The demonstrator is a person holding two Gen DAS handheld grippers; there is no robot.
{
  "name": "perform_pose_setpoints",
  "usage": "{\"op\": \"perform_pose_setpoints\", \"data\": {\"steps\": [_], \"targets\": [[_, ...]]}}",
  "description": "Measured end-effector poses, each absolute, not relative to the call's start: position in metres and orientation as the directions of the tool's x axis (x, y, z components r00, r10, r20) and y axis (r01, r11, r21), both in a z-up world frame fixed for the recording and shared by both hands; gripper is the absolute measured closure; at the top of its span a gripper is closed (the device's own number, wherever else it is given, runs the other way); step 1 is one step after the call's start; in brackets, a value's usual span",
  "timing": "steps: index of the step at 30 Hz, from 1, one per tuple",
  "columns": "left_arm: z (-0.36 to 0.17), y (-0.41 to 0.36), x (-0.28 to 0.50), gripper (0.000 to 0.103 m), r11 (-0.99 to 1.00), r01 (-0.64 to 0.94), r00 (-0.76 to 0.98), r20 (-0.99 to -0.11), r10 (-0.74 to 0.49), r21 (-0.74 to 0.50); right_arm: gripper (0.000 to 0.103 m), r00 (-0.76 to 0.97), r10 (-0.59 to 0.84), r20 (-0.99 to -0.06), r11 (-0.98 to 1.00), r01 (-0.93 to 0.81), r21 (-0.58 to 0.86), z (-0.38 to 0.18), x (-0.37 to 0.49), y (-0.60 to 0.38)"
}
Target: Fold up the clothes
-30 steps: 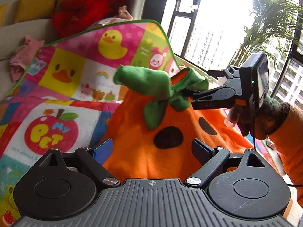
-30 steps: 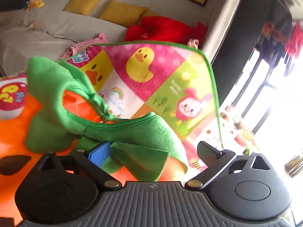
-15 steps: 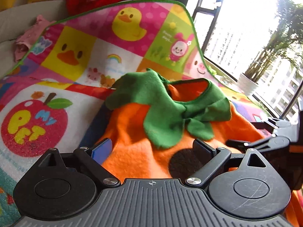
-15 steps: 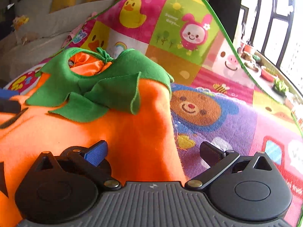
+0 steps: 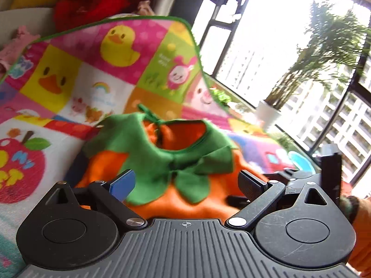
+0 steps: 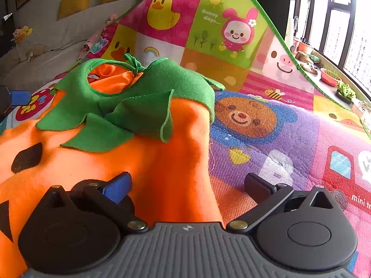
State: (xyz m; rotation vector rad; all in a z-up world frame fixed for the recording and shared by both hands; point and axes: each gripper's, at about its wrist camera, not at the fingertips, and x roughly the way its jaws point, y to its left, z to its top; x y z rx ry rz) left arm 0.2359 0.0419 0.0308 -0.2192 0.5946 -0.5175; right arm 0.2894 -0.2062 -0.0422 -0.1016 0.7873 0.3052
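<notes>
An orange pumpkin costume [image 5: 162, 201] with a green leaf collar [image 5: 162, 162] and black face patches lies on the colourful play mat [image 5: 76, 76]. It also shows in the right wrist view [image 6: 116, 162], with its collar [image 6: 143, 97] toward the back. My left gripper [image 5: 185, 181] is open and empty, just above the costume below the collar. My right gripper [image 6: 187, 185] is open and empty over the costume's right edge. The right gripper shows at the right of the left wrist view [image 5: 301, 178].
A grey sofa [image 6: 58, 39] with yellow cushions [image 6: 74, 1] and a red garment [image 5: 92, 2] stands behind the mat. Large windows [image 5: 278, 58] and potted plants [image 6: 331, 76] lie to the right. The mat's far edge [image 6: 266, 16] curls upward.
The right gripper let go of the green collar, which dropped flat onto the mat. Both grippers have pulled back and lowered toward the costume's body.
</notes>
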Motion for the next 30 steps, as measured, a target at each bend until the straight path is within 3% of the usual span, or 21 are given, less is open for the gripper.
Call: {"op": "perform_pose_setpoints", "data": {"steps": [2,4,6,11,12,15,18,24,30], "targets": [[0.022,0.026,0.241,0.005,0.852,0.444,0.707,-0.475,-0.523,-0.277,0.000,0.689,0.232,-0.687,0.956,-0.293,0.029,-0.035,0.289,-0.210],[0.000,0.017,0.252,0.005,0.895,0.385,0.726,-0.526,-0.444,-0.224,0.000,0.741,0.240,-0.627,0.958,-0.287,0.028,-0.018,0.285,-0.216],[-0.021,0.024,0.265,0.005,0.906,0.328,0.699,-0.577,-0.423,-0.266,0.000,0.792,0.241,-0.561,0.958,-0.286,0.008,0.003,0.284,-0.217],[-0.033,0.029,0.269,0.003,0.904,0.331,0.686,-0.588,-0.428,-0.271,0.001,0.843,0.251,-0.475,0.947,-0.315,-0.058,0.036,0.309,-0.194],[-0.034,0.029,0.269,0.003,0.904,0.333,0.687,-0.587,-0.428,-0.269,0.008,0.843,0.261,-0.470,0.945,-0.323,-0.054,0.037,0.316,-0.187],[-0.033,0.033,0.269,0.003,0.896,0.334,0.685,-0.577,-0.444,-0.292,0.027,0.807,0.304,-0.506,0.939,-0.344,0.015,0.030,0.346,-0.168],[-0.033,0.037,0.270,0.003,0.887,0.335,0.683,-0.567,-0.460,-0.317,0.039,0.768,0.274,-0.579,0.941,-0.339,-0.004,0.002,0.370,-0.149],[-0.032,0.039,0.270,0.002,0.879,0.340,0.679,-0.559,-0.476,-0.335,0.037,0.725,0.203,-0.658,0.957,-0.290,-0.024,-0.039,0.390,-0.150],[-0.032,0.040,0.271,0.000,0.874,0.342,0.677,-0.555,-0.483,-0.344,0.038,0.774,0.219,-0.594,0.938,-0.335,-0.090,-0.020,0.393,-0.136]]}}
